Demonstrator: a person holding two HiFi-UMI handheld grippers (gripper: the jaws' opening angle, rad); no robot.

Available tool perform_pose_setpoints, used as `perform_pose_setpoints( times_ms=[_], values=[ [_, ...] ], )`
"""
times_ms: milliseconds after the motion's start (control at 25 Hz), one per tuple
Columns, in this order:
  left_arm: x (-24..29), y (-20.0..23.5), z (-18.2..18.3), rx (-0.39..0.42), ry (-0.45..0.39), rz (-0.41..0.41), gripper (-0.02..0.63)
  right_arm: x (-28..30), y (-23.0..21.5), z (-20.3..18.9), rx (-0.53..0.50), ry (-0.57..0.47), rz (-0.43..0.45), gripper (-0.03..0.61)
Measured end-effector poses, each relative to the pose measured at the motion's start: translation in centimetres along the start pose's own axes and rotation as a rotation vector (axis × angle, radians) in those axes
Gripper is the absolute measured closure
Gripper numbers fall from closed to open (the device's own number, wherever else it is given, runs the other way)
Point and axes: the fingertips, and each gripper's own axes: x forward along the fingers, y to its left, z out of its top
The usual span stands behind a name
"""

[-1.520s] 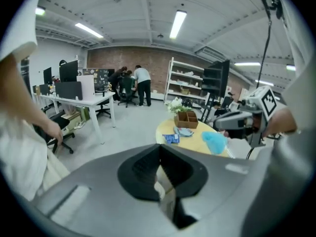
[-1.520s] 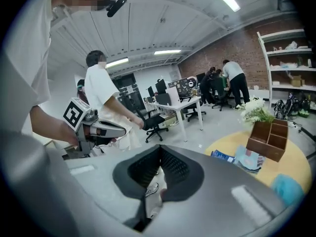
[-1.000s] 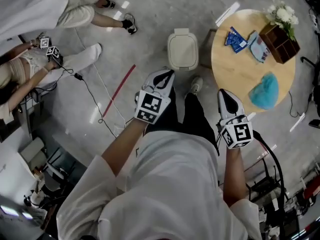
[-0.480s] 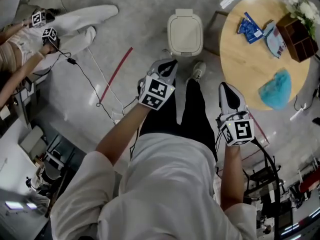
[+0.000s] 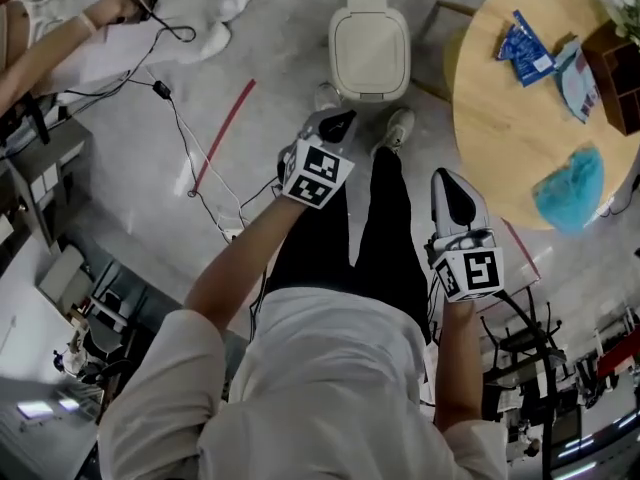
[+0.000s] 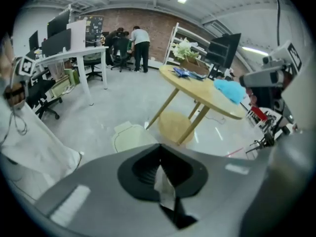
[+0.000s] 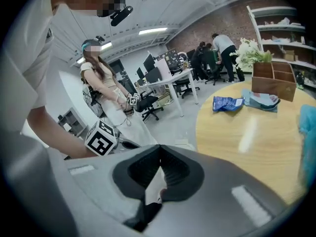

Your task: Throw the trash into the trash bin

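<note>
A cream trash bin (image 5: pixel 370 48) with its lid down stands on the floor, left of the round wooden table (image 5: pixel 500 128). On the table lie a blue snack wrapper (image 5: pixel 525 46), a pale packet (image 5: pixel 577 70) and a crumpled teal wad (image 5: pixel 570 186). My left gripper (image 5: pixel 336 126) hangs over the floor just short of the bin, jaws shut and empty. My right gripper (image 5: pixel 449 186) is near the table's edge, shut with nothing in it. The left gripper view shows the bin (image 6: pixel 129 136) beyond the closed jaws (image 6: pixel 159 145). The right gripper view looks past its tips (image 7: pixel 159 147) at the wrapper (image 7: pixel 227 103).
A wooden box (image 7: pixel 274 80) with white flowers stands at the table's far side. A seated person (image 5: pixel 90 28) and cables (image 5: pixel 190 148) are at the left, with a red floor stripe (image 5: pixel 222 136). Desks, chairs and racks ring the room.
Both grippers have sunk lower in front of the person. The head view has shifted, so the bin and table sit higher and nearer in the picture. The jaws stay shut.
</note>
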Motion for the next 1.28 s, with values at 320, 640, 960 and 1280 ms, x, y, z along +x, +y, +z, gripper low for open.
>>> perform_pose_setpoints(
  times_ms=[320, 640, 960, 1280],
  values=[
    [4.0, 0.0, -2.6, -0.009, 0.024, -0.007, 0.611, 1.9, -0.7, -3.3, -0.057, 0.042, -0.014, 0.577],
    [9.0, 0.3, -6.0, -0.02, 0.062, -0.008, 0.611, 4.1, -1.9, -6.9, -0.043, 0.056, -0.018, 0.577],
    [14.1, 1.2, -10.1, -0.05, 0.133, 0.01, 0.611, 5.7, -3.1, -10.0, -0.031, 0.066, -0.005, 0.577],
    [18.2, 0.9, -12.9, -0.048, 0.189, -0.005, 0.611, 6.5, -4.7, -12.3, -0.016, 0.081, -0.004, 0.577]
  ],
)
